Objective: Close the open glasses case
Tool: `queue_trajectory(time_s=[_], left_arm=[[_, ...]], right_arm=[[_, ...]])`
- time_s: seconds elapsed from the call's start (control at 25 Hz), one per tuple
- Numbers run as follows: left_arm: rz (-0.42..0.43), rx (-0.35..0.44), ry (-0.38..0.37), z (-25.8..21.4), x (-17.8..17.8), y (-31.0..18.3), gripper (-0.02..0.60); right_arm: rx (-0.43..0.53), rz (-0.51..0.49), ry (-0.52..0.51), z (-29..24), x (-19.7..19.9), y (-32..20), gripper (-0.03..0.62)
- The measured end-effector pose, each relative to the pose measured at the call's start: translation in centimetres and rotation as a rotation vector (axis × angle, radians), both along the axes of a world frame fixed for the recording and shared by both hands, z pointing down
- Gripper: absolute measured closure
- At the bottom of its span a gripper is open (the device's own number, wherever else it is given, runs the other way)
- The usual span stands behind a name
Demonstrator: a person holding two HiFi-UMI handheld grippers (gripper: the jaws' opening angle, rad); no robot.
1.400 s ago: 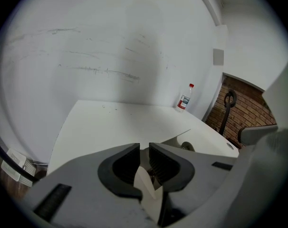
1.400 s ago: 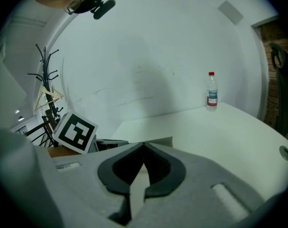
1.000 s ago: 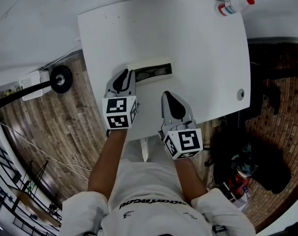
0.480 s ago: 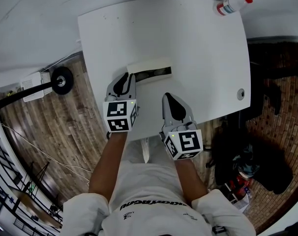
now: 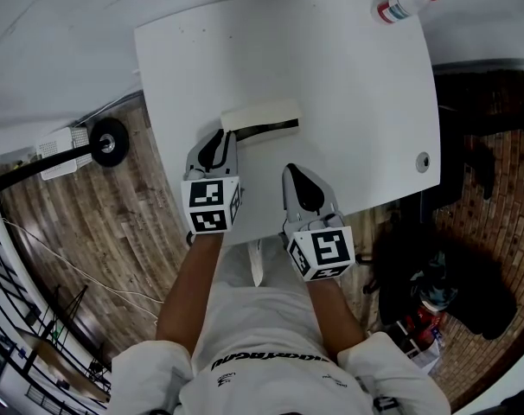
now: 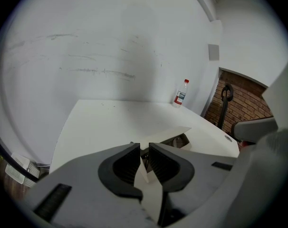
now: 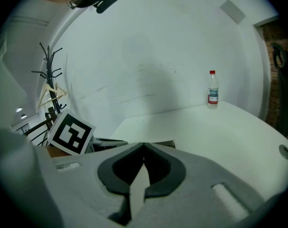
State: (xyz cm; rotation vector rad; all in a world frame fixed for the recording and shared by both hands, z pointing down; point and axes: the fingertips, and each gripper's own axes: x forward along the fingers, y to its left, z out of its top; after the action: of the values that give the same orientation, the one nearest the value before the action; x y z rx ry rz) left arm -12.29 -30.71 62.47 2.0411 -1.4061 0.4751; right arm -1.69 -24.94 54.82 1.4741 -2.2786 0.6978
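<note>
The case [image 5: 260,115] lies on the near half of the table [image 5: 357,76], with its long axis running left to right across the person's front. Its pale lid is lowered almost onto the base, so only a dark slit shows along the near side.

The case's left end sits just ahead of the left gripper [image 5: 217,138], right at its tips. In the left gripper view the jaws stand a narrow gap apart with nothing pinched, and the slit shows past them. The right gripper [image 5: 302,173] is further back towards the table's near edge, apart from the case, with its jaws pressed together on nothing. The left gripper is therefore the nearer one, and a last press down on the lid would probably fall to it.

A second ago the lid stood higher and the glasses showed inside. The gap has since narrowed, while both grippers have hardly shifted. A bottle [image 5: 402,5] stands at the far corner.
</note>
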Motion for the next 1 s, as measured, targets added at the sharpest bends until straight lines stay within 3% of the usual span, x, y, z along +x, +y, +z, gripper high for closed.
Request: queue_trajectory(time_s=[1.0], left_arm=[[0.011,-0.017,-0.028,0.8,0.4,1.6,0.528]], right_arm=[[-0.005,-0.008,0.009,0.2,0.3,1.0,0.594]])
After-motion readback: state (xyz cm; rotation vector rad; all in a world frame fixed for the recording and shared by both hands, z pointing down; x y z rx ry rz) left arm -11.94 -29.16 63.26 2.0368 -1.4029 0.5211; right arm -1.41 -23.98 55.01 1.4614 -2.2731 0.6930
